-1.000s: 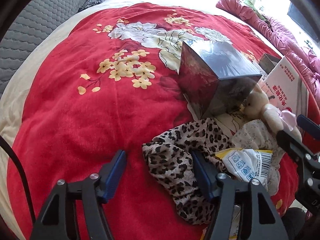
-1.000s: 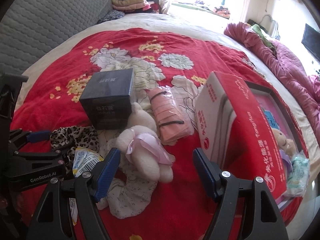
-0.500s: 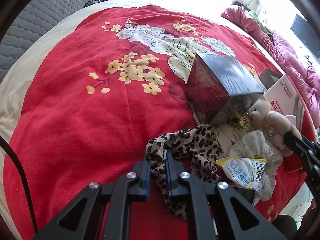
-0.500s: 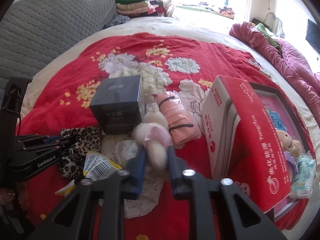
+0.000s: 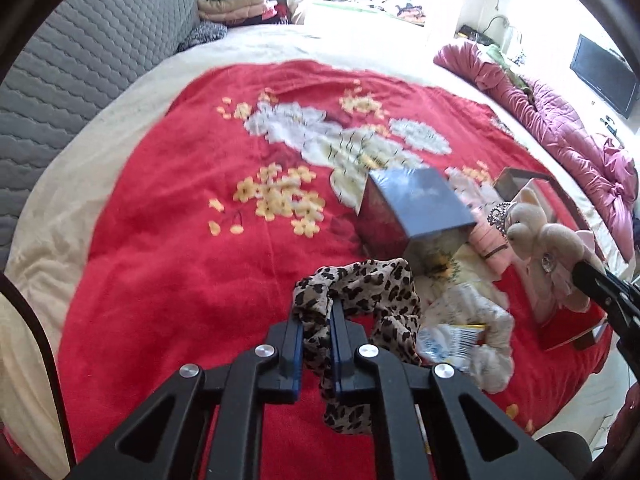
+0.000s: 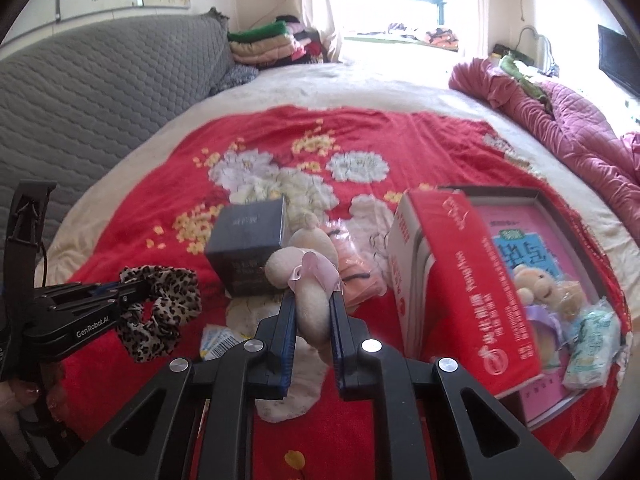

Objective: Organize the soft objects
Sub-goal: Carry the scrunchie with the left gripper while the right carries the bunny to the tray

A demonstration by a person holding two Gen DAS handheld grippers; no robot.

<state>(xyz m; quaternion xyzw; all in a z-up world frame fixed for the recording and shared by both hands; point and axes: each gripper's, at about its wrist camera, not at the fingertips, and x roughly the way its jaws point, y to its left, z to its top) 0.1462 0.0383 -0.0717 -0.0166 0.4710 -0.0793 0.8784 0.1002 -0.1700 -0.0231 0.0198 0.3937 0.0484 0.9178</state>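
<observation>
Right wrist view shows the pick-up step: right claw (image 6: 313, 312) clamps the plush (image 6: 308, 280), left claw (image 5: 316, 332) the scrunchie (image 5: 360, 300); next, carry both into the red box (image 6: 460, 264).

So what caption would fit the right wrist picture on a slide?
Right claw shut on a plush bear; left claw grips a leopard scarf over a red blanket.

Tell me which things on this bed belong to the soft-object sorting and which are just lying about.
Job: leopard-print scrunchie, clamped in left gripper; plush bear, clamped in right gripper; red box already holding a plush toy.
Lying about: dark cube box, snack packet, folded clothes stack.
</observation>
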